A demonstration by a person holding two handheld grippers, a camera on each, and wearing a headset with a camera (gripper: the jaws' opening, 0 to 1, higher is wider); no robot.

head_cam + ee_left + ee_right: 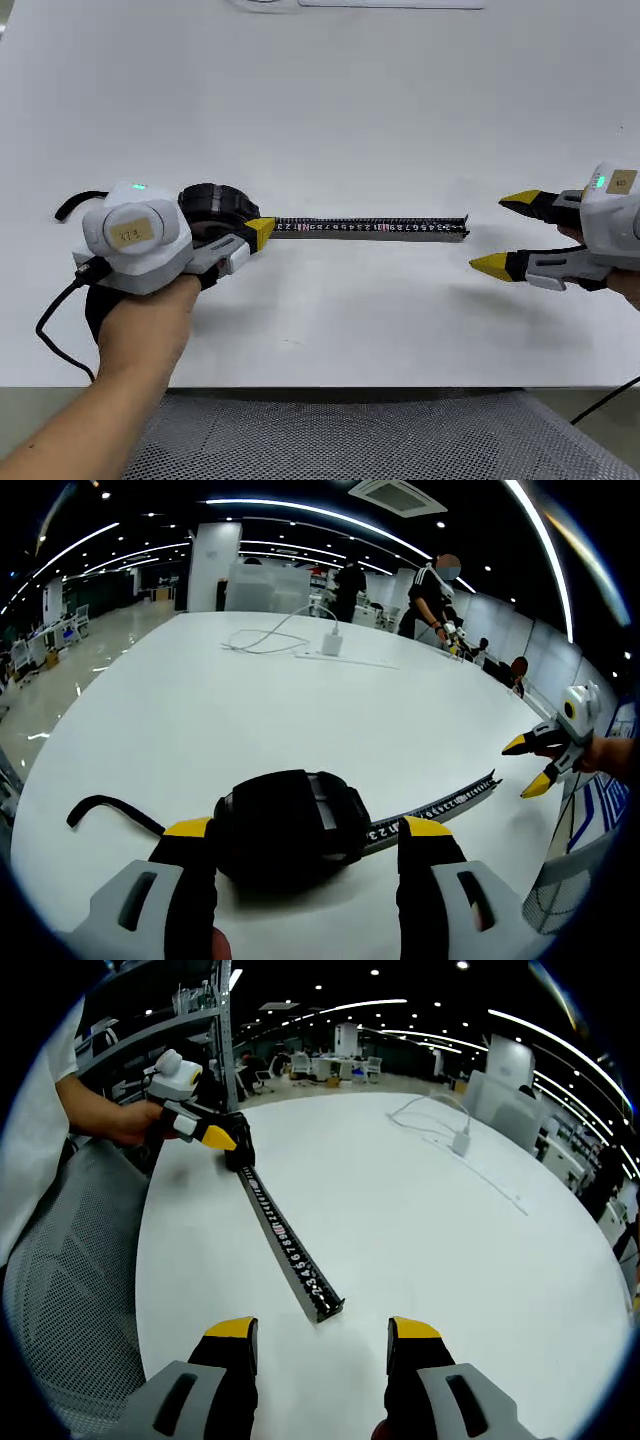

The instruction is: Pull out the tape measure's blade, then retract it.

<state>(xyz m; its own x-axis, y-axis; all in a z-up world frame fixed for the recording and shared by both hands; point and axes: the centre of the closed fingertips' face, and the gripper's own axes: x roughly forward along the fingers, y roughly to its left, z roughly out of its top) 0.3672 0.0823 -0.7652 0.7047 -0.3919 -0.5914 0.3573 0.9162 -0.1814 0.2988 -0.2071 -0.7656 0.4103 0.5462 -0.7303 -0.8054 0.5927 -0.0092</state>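
Observation:
A black tape measure case [215,207] [290,825] sits on the white table, held between the yellow-tipped jaws of my left gripper [250,232] [305,830]. Its dark blade [370,227] [440,805] [290,1250] lies pulled out flat across the table to the right. The blade's end hook [465,225] [330,1310] rests free on the surface. My right gripper [508,232] [322,1332] is open, a short way beyond the blade's end, touching nothing. A black wrist strap [75,203] [105,810] trails from the case to the left.
The white table [330,110] stretches far back. A white charger with its cable [325,640] [455,1140] lies at the far side. A grey mesh chair [350,435] stands at the near edge. People stand in the background past the table [435,590].

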